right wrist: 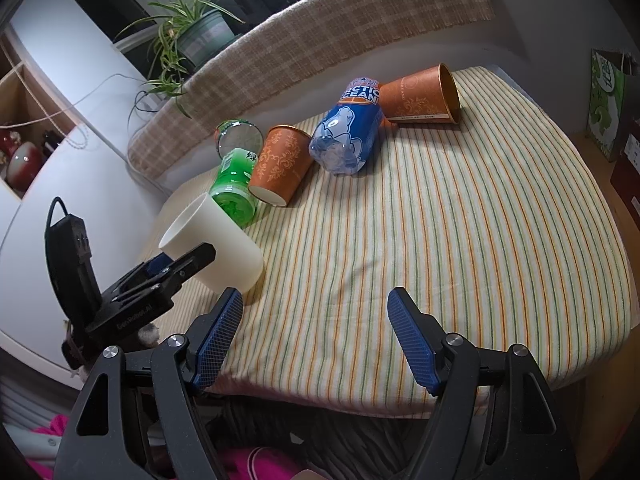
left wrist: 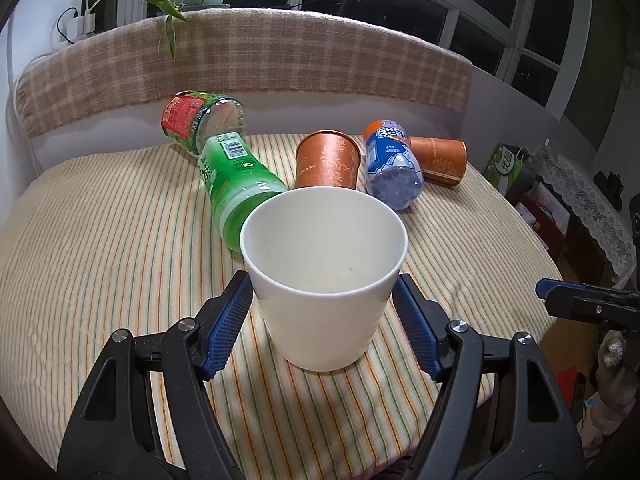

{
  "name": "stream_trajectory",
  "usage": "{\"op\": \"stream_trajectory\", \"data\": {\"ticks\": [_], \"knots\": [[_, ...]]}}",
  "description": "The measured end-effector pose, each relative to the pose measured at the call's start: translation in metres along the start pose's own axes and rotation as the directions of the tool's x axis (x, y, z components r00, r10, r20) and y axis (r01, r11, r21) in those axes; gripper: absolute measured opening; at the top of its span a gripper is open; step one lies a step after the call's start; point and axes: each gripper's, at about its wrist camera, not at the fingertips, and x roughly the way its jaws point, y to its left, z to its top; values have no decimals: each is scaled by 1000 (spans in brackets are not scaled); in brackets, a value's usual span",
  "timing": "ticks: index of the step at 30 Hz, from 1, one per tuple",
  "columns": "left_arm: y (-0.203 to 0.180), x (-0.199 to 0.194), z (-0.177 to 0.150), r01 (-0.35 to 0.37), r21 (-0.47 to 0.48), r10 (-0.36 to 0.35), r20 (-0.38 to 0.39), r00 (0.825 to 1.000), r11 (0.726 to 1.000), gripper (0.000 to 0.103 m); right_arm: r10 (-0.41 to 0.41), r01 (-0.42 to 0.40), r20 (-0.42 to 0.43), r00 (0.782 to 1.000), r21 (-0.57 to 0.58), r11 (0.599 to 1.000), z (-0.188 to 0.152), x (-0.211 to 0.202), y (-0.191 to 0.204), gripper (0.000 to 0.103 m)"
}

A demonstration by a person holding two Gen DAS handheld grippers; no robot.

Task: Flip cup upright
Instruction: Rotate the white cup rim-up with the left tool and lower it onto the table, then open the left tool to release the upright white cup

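Note:
A white cup stands upright on the striped tablecloth, mouth up; it also shows in the right wrist view. My left gripper is open with a blue pad on each side of the cup; whether the pads touch it is unclear. My right gripper is open and empty over the front of the table, to the right of the cup. One orange cup stands upside down behind it. Another orange cup lies on its side.
A green bottle, a clear bottle with a red label and a blue bottle lie on the table. A checked cloth-covered ledge with a potted plant is behind. Boxes stand to the right.

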Motion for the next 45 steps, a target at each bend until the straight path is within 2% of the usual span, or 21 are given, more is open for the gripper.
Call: {"op": "stream_trajectory", "data": {"ticks": [19,32,39,45], "knots": [[-1,4,-10,54,-19,-55,-45,997,998,81,-35,36,30,999,-38,999,0,-3,7,75],[5,-2,-28,42,-24,-43,-61,997,999,81,-58,63,58,997,-78,995,-3,-1,17,75],[13,-16,-43,2,-25,-3,-34,999,1000,81,-85,99,109,990,-133,986,-10,3,32,75],[20,-44,-51,-74,-31,76,68,995,997,81,-116,157,209,971,-192,969,-16,3,46,77]]}}
